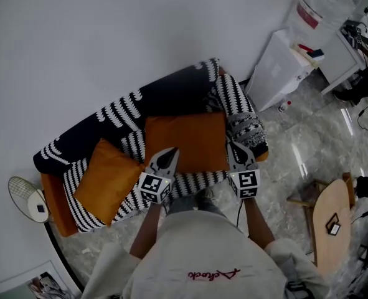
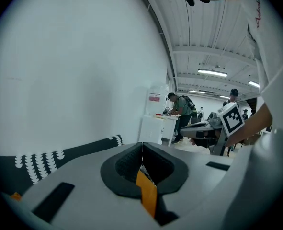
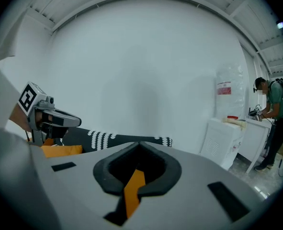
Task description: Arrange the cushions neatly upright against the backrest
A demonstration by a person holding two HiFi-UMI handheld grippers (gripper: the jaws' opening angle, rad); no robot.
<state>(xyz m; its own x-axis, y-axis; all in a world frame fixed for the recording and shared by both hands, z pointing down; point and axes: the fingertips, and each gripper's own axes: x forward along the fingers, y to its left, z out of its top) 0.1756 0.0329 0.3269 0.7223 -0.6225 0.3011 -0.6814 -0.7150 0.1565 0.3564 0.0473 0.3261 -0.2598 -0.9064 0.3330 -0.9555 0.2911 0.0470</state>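
A sofa (image 1: 171,92) draped in a black-and-white throw stands against the wall. One orange cushion (image 1: 185,141) lies flat on the middle of the seat, a second orange cushion (image 1: 106,179) lies tilted at the left end, and a grey patterned cushion (image 1: 246,129) rests at the right end. My left gripper (image 1: 171,151) is shut over the middle cushion's near left corner. My right gripper (image 1: 231,146) is shut at its near right edge. In the gripper views, the left gripper (image 2: 141,145) and right gripper (image 3: 139,145) have jaws that meet, and orange shows below the gap.
A white cabinet (image 1: 283,67) and a water dispenser (image 1: 314,8) stand right of the sofa. A wooden stool (image 1: 330,220) is on the marble floor at the right. A white round object (image 1: 28,198) sits by the sofa's left end. A person (image 3: 275,119) works at a far desk.
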